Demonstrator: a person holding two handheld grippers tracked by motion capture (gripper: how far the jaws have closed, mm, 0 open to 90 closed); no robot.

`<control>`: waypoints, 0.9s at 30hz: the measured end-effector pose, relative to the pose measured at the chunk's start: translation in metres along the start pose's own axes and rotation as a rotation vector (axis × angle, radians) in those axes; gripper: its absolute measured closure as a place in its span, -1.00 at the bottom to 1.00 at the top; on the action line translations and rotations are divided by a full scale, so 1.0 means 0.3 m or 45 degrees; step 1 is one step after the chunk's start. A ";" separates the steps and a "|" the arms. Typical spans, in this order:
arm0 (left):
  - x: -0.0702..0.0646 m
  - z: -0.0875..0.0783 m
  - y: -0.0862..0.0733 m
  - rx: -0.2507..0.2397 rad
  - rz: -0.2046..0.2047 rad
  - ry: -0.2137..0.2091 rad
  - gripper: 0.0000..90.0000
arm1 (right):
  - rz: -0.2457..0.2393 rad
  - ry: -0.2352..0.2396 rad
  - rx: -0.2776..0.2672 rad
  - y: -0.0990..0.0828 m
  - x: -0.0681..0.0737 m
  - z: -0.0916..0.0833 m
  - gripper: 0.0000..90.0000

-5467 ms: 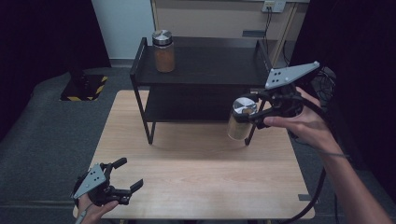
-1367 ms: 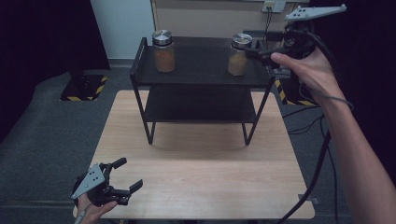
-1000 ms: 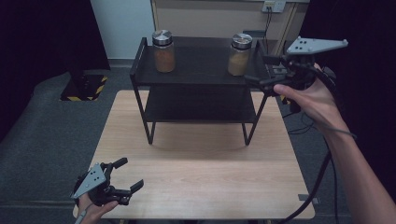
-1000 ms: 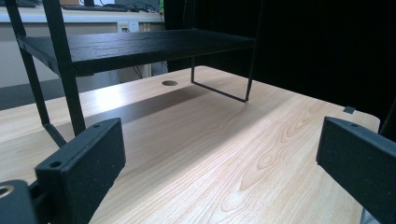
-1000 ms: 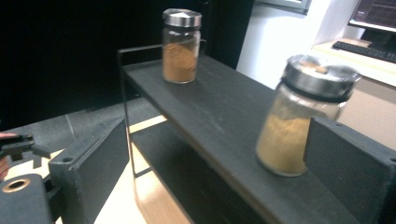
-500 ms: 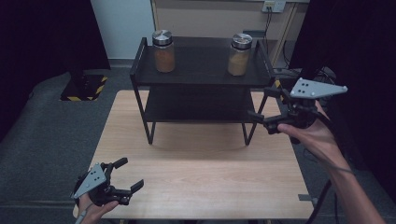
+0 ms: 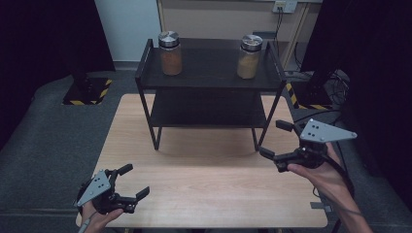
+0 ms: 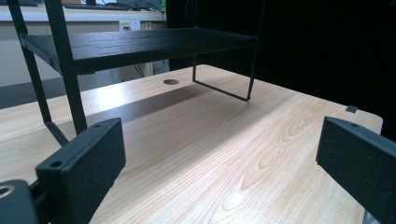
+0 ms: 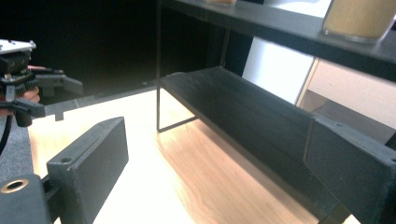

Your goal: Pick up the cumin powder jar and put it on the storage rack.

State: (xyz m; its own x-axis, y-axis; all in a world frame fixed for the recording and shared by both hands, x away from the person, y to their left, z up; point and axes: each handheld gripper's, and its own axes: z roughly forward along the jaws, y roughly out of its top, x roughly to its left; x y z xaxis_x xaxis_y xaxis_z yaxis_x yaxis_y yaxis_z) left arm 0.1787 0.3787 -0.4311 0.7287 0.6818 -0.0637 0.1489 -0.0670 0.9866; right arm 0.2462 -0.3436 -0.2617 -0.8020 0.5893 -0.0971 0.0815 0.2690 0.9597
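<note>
Two jars with silver lids and tan contents stand on the top shelf of a black rack (image 7: 209,77), one at the left (image 7: 170,53), one at the right (image 7: 249,57). My right gripper (image 7: 273,139) hovers by the rack's right front leg, open, with nothing between its jaws. In the right gripper view the jaws (image 9: 215,158) frame the lower shelf (image 9: 243,107), and a jar's base (image 9: 357,16) sits above. My left gripper (image 7: 134,181) rests open at the table's front left corner. Its own view (image 8: 219,154) has bare wood between the pads.
The wooden table (image 7: 209,184) lies bare in front of the rack. A small round hole (image 8: 171,81) marks the tabletop under the rack. Cables and yellow-black striped bases lie on the grey floor behind. My left gripper (image 9: 32,88) appears far off in the right gripper view.
My right gripper has come down and forward from the top shelf beside the right jar to table level near the rack's right leg, empty. The jar stays on the shelf. The left gripper kept still.
</note>
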 end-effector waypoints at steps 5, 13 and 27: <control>-0.001 0.001 0.000 0.000 -0.001 0.001 -1.00 | 0.032 -0.007 0.005 -0.069 0.030 -0.006 -0.84; -0.002 -0.001 -0.001 0.000 0.000 0.003 -1.00 | 0.065 -0.025 0.032 -0.153 0.066 -0.013 -0.84; -0.008 -0.006 -0.006 -0.022 0.006 0.024 -1.00 | 0.058 -0.174 0.081 -0.305 0.161 -0.013 -0.86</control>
State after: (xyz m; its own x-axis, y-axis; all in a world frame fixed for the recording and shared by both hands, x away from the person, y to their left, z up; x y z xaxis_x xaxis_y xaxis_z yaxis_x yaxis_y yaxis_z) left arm 0.1756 0.3784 -0.4324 0.7169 0.6949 -0.0560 0.1334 -0.0578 0.9894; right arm 0.1976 -0.3428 -0.3531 -0.7092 0.6988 -0.0928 0.1568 0.2848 0.9457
